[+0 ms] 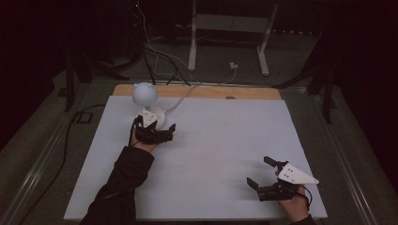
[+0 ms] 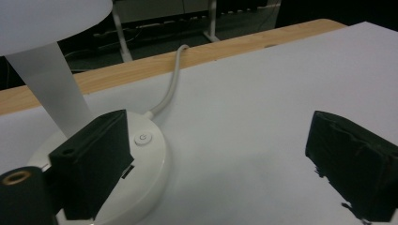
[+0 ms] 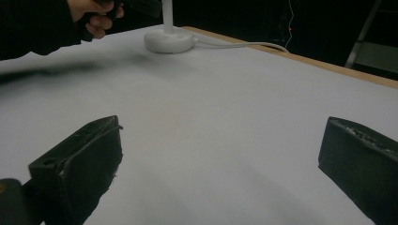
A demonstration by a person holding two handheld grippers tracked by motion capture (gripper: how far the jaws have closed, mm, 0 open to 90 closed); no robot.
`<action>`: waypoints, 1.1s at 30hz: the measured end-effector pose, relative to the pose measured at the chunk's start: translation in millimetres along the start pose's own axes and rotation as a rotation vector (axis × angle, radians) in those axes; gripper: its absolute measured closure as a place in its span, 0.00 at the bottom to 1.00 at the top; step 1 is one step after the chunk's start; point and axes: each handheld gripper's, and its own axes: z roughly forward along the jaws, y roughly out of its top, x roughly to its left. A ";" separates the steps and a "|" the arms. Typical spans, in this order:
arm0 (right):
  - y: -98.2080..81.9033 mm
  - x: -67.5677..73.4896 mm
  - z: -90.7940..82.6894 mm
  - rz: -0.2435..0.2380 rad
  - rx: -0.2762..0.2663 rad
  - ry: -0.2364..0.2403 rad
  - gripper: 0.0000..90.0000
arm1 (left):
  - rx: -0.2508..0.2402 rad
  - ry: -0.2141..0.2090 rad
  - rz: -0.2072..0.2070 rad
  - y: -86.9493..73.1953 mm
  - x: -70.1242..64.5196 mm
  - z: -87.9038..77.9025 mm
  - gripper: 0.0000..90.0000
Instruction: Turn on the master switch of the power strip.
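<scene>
A white desk lamp stands at the table's far left, with a round head (image 1: 144,93) over a disc base (image 1: 160,114). In the left gripper view its base (image 2: 150,159) carries a power button (image 2: 143,138) and a stem (image 2: 51,89) rises from it. My left gripper (image 1: 157,126) (image 2: 216,136) is open just in front of the base, one jaw over the base's rim, the other over bare sheet. My right gripper (image 1: 257,169) (image 3: 220,136) rests open near the front right corner with nothing between its jaws.
The lamp's white cable (image 2: 171,89) runs off the far wooden edge (image 1: 211,91). A white sheet (image 1: 211,140) covers the table. Beyond it stand white frame legs (image 1: 192,42) and loose floor cables (image 1: 159,56). The surroundings are dark.
</scene>
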 end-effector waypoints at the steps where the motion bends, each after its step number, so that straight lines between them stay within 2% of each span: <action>1: 0.0 0.0 0.0 0.000 0.000 0.000 0.00 | -0.001 0.007 -0.006 0.2 0.3 0.8 0.12; 2: 0.3 -0.1 -0.2 -0.002 -0.003 -0.002 0.00 | -0.007 0.011 -0.011 0.2 0.7 1.6 0.18; 5: 0.3 -0.2 -0.3 0.000 -0.004 -0.002 0.00 | -0.002 0.021 -0.005 0.9 0.7 5.1 0.21; 6: 0.2 0.2 -0.3 -0.001 -0.001 0.000 0.00 | 0.001 0.042 0.011 1.4 -0.3 6.6 0.26; 8: 0.4 0.4 -0.4 0.000 -0.002 0.000 0.00 | 0.001 0.046 0.014 1.6 -0.4 7.6 0.35; 9: 0.4 0.4 -0.4 0.000 -0.002 0.000 0.00 | -0.001 0.050 0.012 1.7 -0.2 8.2 0.35; 10: 0.2 0.1 -0.2 0.001 -0.003 0.002 0.00 | 0.000 0.053 0.016 1.6 0.2 9.0 0.42; 13: 0.0 -0.5 -0.3 0.000 -0.003 0.001 0.00 | 0.003 0.068 0.023 1.5 1.2 11.5 0.52; 17: 0.0 -0.3 -0.3 0.000 -0.002 0.003 0.00 | 0.004 0.073 0.010 1.9 5.5 14.9 0.69; 18: 0.0 -0.3 -0.3 0.000 -0.002 0.003 0.00 | 0.011 0.080 0.014 1.9 6.8 16.2 0.69; 19: 0.0 -0.3 -0.2 0.001 -0.002 0.003 0.00 | 0.017 0.076 0.013 1.8 8.0 17.4 0.77; 21: -0.1 -0.4 -0.1 0.002 -0.002 0.004 0.00 | 0.023 0.079 0.006 1.5 10.0 19.6 0.83; 26: -0.4 -0.7 0.0 0.002 0.000 0.004 0.00 | 0.029 0.080 -0.001 2.8 15.4 24.5 0.87; 28: -0.4 -0.5 0.0 0.005 -0.002 0.007 0.00 | 0.030 0.084 -0.004 3.4 17.4 26.1 0.92; 30: -0.4 -0.3 0.1 0.005 -0.001 0.009 0.00 | 0.030 0.111 0.017 3.1 18.7 29.8 0.95; 33: -0.4 0.0 0.1 0.007 -0.001 0.011 0.00 | 0.039 0.124 0.009 2.4 20.6 34.1 0.97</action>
